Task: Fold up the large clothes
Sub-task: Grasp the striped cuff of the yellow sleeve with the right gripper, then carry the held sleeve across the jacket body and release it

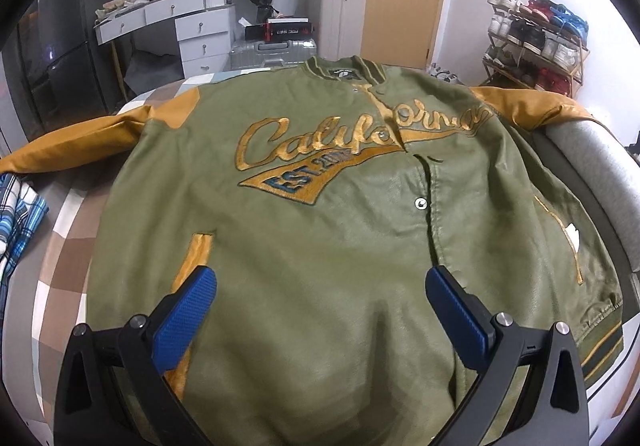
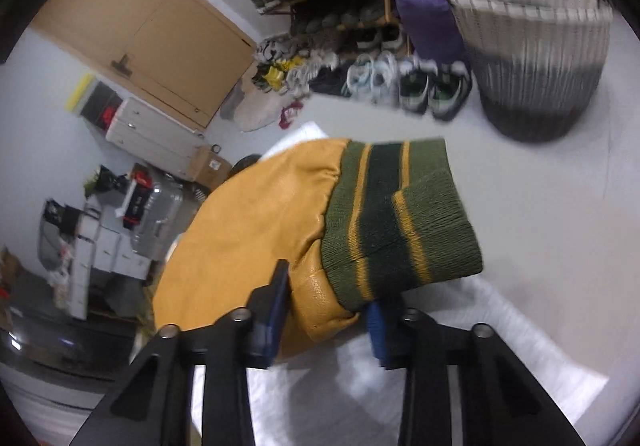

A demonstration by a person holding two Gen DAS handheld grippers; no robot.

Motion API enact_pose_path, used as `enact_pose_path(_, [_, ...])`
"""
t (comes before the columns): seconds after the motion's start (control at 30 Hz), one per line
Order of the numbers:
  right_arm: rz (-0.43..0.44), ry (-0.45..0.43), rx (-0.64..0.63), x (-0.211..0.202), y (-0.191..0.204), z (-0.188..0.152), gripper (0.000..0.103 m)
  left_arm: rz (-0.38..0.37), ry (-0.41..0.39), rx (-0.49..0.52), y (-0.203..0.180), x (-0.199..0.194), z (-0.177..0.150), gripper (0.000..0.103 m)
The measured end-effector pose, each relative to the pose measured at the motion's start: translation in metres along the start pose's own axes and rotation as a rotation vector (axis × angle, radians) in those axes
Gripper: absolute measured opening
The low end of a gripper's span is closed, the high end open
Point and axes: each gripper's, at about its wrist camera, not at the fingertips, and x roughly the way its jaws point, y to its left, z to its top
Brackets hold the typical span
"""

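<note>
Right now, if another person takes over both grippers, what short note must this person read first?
Left gripper: open, above the lower front of the green jacket, gripping nothing.
Right gripper: shut on the mustard sleeve, just behind its striped cuff, lifted off the bed.
Jacket: lies front up on the bed, closed, the other sleeve spread out sideways.
Done: jacket laid flat, one sleeve picked up.
Left: lay that sleeve across the chest, then the other sleeve, then fold the body.
</note>
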Motion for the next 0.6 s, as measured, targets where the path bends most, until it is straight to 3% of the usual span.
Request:
enact_pose_path(0.13, [-0.050,-0.170,-0.203,-0.035,0.055,0.000,0.025,0.008,-0.013,-0.017,0.009,-0.005,0.003,0.102])
enact_pose_path(0.27, [0.045,-0.298,-0.303,-0.071,0.119,-0.006,0.023,0.020,-0.029,-0.037,0.021,-0.006,0.004,0.102])
enact_pose_path(0.4, [0.159,-0.327,-0.413,-0.083,0.197,-0.023,0.022,0.029,-0.043,-0.060,0.036,-0.015,0.001,0.102])
enact_pose_path(0.6, [0.343,-0.251,-0.605,-0.061,0.333,-0.092,0.020,0.043,-0.070,-0.098,0.057,-0.028,-0.007,0.102])
